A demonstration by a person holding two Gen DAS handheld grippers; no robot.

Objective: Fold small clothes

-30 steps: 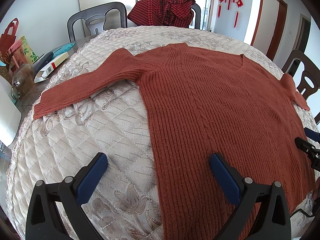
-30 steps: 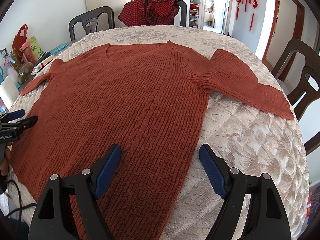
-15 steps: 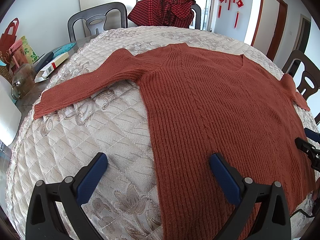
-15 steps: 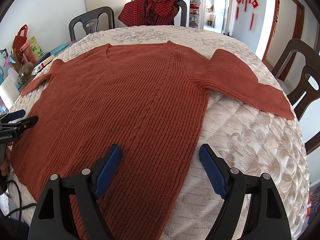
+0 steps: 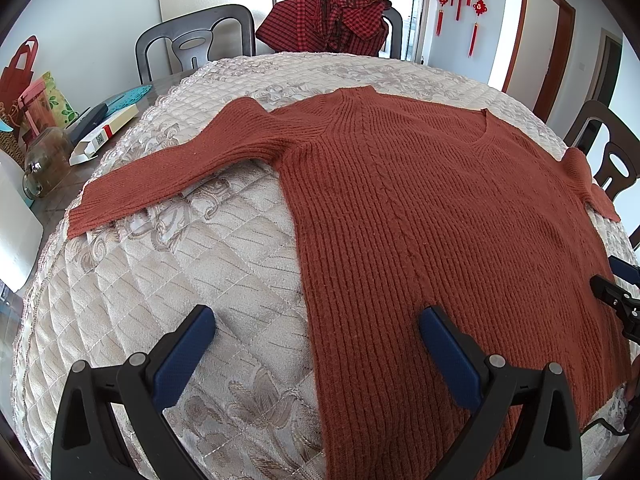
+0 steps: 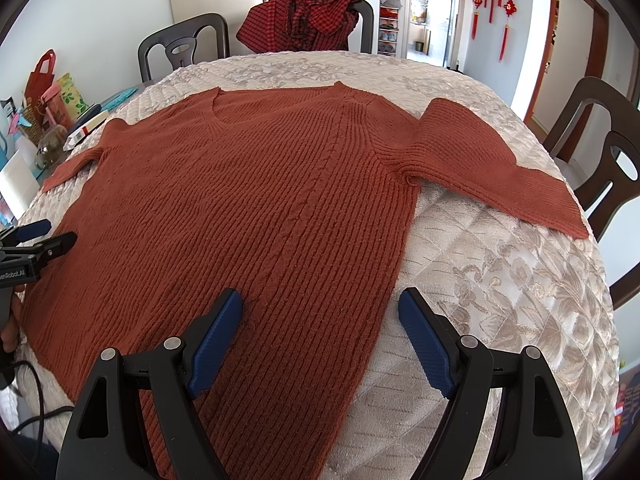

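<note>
In the left wrist view, the left gripper (image 5: pixel 314 322) hovered low over the near part of the table, its blue-padded fingers (image 5: pixel 182 350) spread wide and gripping nothing; one finger sat over the bare quilted table cover (image 5: pixel 192 264), the other over the knit. The rust-red sweater (image 5: pixel 432 208) lay flat and face up on that cover, hem toward the grippers, V-neck away from them, and its left sleeve (image 5: pixel 176 168) stretched out sideways across the quilt toward the table's edge. The tip of the right gripper (image 5: pixel 614 294) peeked in at the right border. In the right wrist view, the right gripper (image 6: pixel 320 318) likewise stood open and empty, straddling the sweater's right side edge near the hem, while the right sleeve (image 6: pixel 496 164) ran outward to the far right, its cuff close to the table's rim. A checked red garment (image 6: pixel 300 16) hung over a chair behind the table, well apart from the work. Nothing appeared folded yet, so the step in hand looked like the opening approach. The next move would probably call for each gripper to descend onto a sleeve or a hem corner, pinch only the knit and not the cover beneath, and carry it inward across the body.
</note>
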